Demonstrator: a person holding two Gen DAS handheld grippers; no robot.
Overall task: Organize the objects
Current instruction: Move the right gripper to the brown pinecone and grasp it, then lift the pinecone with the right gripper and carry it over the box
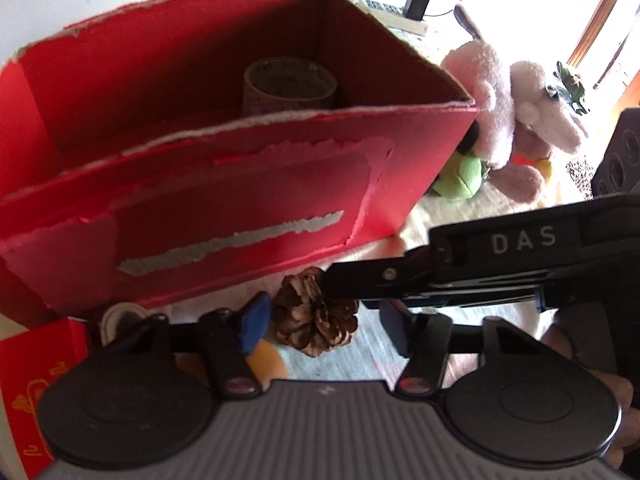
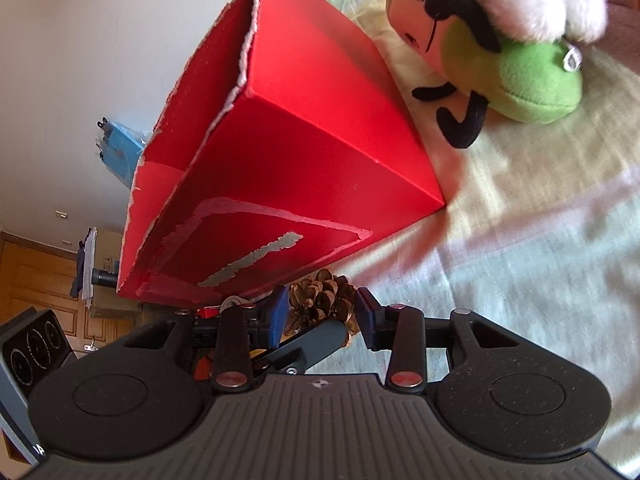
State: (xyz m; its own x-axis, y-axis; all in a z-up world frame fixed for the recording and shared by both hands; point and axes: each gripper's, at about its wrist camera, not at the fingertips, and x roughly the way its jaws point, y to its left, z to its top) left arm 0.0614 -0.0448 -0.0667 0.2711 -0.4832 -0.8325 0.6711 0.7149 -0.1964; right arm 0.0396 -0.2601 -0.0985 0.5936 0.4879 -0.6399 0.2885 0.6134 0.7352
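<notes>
A pale cloth (image 2: 520, 240) covers the surface. The torn red cardboard box (image 1: 240, 184) at frame centre holds only a cardboard roll (image 1: 288, 84). The brown pine cone (image 1: 316, 320) lies outside at lower centre, between the parted jaws of both the left gripper (image 1: 324, 326) and right gripper (image 2: 322, 314), ungripped; plush toys (image 1: 516, 120) wait at right.

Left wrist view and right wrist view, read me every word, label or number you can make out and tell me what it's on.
"DAS": white letters on the black body of the right gripper, left wrist view.
"IA": white letters, cut off, on a grey device, right wrist view.
Gold print on the small red packet: unreadable.
Markings on the roll in the red box: too blurred.
</notes>
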